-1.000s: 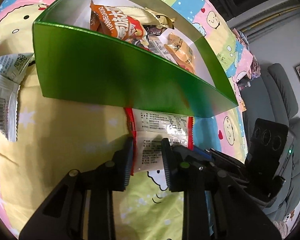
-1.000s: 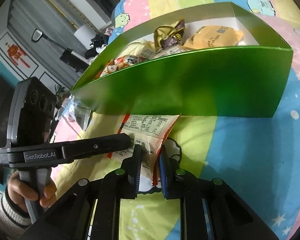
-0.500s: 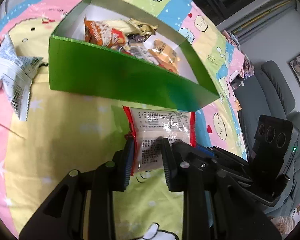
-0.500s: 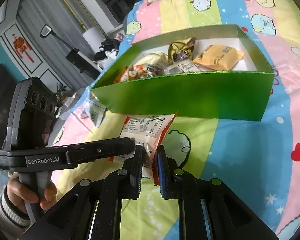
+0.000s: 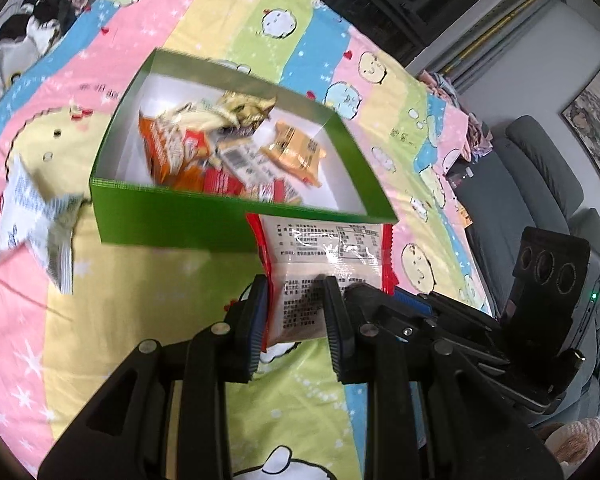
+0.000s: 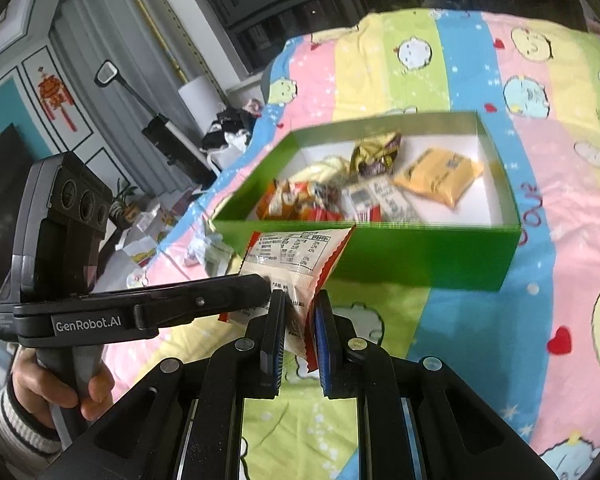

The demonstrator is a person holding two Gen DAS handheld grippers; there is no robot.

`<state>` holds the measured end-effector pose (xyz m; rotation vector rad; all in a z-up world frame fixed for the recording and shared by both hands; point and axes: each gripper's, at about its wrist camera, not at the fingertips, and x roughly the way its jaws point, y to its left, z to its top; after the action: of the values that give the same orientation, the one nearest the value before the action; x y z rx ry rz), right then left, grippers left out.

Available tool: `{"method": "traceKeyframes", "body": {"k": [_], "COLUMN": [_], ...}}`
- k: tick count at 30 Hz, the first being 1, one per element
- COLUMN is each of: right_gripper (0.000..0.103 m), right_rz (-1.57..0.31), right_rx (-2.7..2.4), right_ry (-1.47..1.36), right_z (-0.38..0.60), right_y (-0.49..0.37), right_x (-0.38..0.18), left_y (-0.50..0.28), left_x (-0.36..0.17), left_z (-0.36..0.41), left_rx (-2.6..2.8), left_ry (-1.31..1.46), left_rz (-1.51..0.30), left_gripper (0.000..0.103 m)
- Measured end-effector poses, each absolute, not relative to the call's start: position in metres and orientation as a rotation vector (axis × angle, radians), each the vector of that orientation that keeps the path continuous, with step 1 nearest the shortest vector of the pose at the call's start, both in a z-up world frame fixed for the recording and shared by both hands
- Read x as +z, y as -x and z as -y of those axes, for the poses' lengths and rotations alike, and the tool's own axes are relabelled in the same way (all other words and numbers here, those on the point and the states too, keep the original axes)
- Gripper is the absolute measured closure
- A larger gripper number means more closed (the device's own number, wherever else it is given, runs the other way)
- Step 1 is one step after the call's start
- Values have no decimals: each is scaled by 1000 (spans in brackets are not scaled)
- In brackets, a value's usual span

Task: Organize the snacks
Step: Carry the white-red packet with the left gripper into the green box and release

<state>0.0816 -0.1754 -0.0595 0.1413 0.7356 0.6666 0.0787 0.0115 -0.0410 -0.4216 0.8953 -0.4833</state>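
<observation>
A red-edged white snack packet (image 5: 324, 264) (image 6: 296, 268) hangs in the air just in front of the green box (image 5: 172, 220) (image 6: 420, 260). Both grippers grip it: my left gripper (image 5: 296, 292) is shut on its lower end, and my right gripper (image 6: 300, 312) is shut on its side edge. The other tool shows in each view, the right gripper's body (image 5: 548, 304) beside my left and the left gripper's body (image 6: 100, 312) beside my right. Several snack packs lie inside the box, among them an orange pack (image 5: 172, 152) and a yellow pack (image 6: 436, 176).
A white printed wrapper (image 5: 32, 216) lies on the pastel cartoon bedspread (image 5: 120, 320) left of the box. A person's hand (image 6: 56, 388) holds the left tool's handle. A grey sofa (image 5: 540, 184) stands past the bed's right edge, and dark clothing (image 6: 228, 128) is heaped at the far end.
Both grippers have risen with the packet between them, lifting it off the bedspread. The box now looks smaller and lower, and its inside is in fuller view.
</observation>
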Motion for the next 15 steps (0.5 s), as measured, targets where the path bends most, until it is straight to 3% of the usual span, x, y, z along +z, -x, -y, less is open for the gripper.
{"method": "traceKeyframes", "body": {"k": [15], "right_gripper": [87], "right_rz": [-648], "right_rx": [639], "right_ry": [-140], "right_z": [177], "right_y": [-114], "right_x": [-28], "left_y": [-120], "left_x": [-10], "left_z": [-5], "left_rx": [-493], "left_ry": [363], "left_rz": [-833], "left_gripper": [78]}}
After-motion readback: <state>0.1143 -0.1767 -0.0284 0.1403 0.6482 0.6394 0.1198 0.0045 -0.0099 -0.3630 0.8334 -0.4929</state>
